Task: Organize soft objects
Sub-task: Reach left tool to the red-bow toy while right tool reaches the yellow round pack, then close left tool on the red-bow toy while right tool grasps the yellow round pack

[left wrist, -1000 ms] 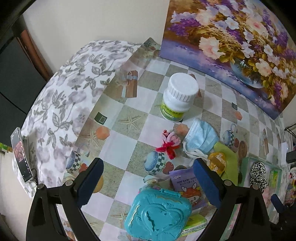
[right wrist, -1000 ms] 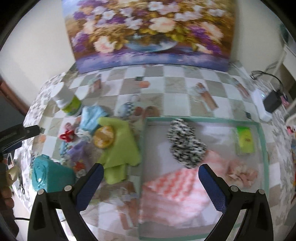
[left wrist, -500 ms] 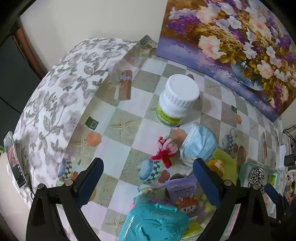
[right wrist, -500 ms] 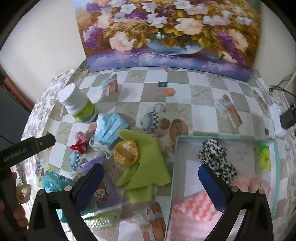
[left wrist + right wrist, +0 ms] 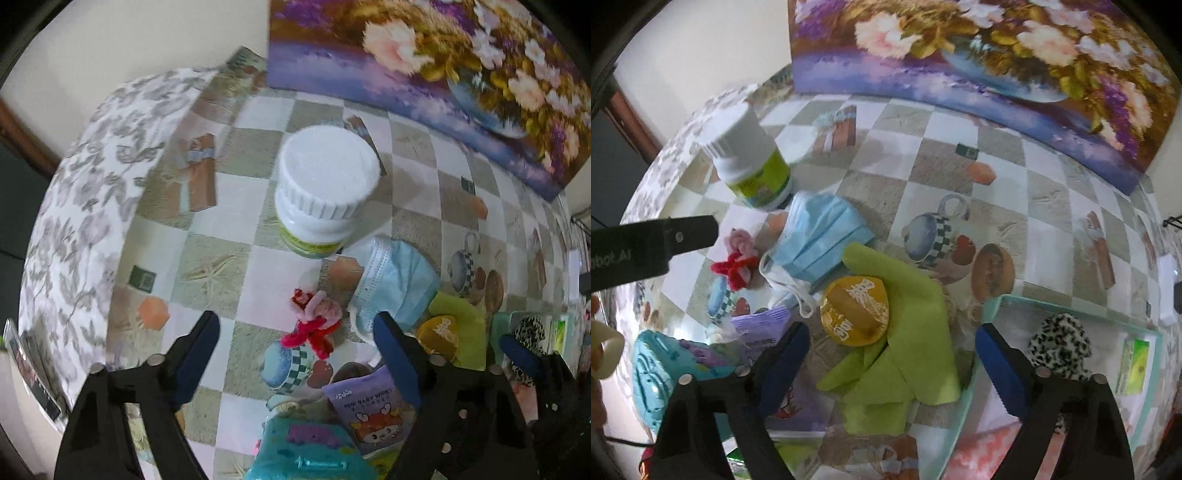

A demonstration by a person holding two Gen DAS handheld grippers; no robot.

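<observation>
A blue face mask lies on the checked tablecloth, beside a green cloth with a round yellow packet on it. A pink and red pipe-cleaner flower lies left of the mask. A teal tray at the right holds a leopard-print scrunchie and a pink cloth. My left gripper is open above the flower. My right gripper is open above the green cloth and the packet.
A white pill bottle stands behind the mask. A purple wipes pack and a teal plastic case lie near me. A flower painting leans on the wall. The table edge drops off at the left.
Both grippers have moved forward and left, closer to the pile. The left one came over the flower. The right one went from over the tray to over the green cloth.
</observation>
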